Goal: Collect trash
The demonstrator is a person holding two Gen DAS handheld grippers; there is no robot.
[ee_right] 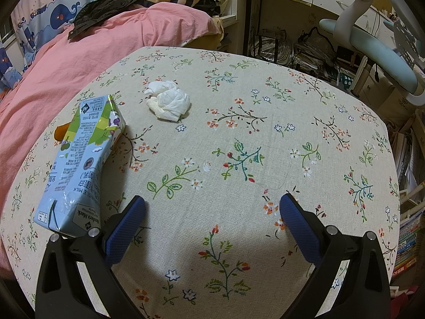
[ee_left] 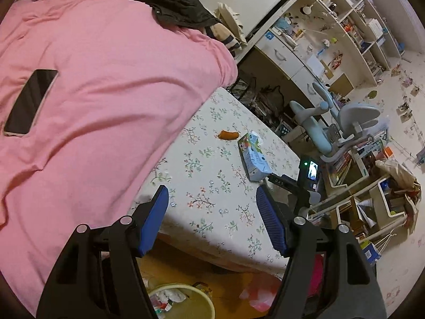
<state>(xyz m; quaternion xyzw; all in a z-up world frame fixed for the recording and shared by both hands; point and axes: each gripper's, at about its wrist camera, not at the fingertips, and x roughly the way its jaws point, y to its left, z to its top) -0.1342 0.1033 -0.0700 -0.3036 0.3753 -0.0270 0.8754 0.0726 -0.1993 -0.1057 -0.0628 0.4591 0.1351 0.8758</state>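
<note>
A blue and green milk carton [ee_right: 79, 159] lies on its side on the floral sheet [ee_right: 239, 159]; it also shows in the left wrist view [ee_left: 253, 156]. A crumpled white tissue [ee_right: 168, 103] lies beyond it. An orange scrap [ee_left: 228, 134] lies next to the carton's top, partly hidden behind it in the right wrist view [ee_right: 60, 132]. My right gripper [ee_right: 212, 206] is open and empty, low over the sheet, right of the carton's base. My left gripper [ee_left: 212, 199] is open and empty above the bed's edge. A yellow bin [ee_left: 186, 300] with paper scraps sits below it.
A pink duvet [ee_left: 93, 106] covers the bed's left part, with a phone [ee_left: 29, 102] on it. A black garment [ee_left: 170, 2] lies at the head. A blue-grey chair [ee_left: 345, 125], shelves and cluttered boxes stand beyond the bed. The other gripper's camera [ee_left: 309, 172] shows at the bed's edge.
</note>
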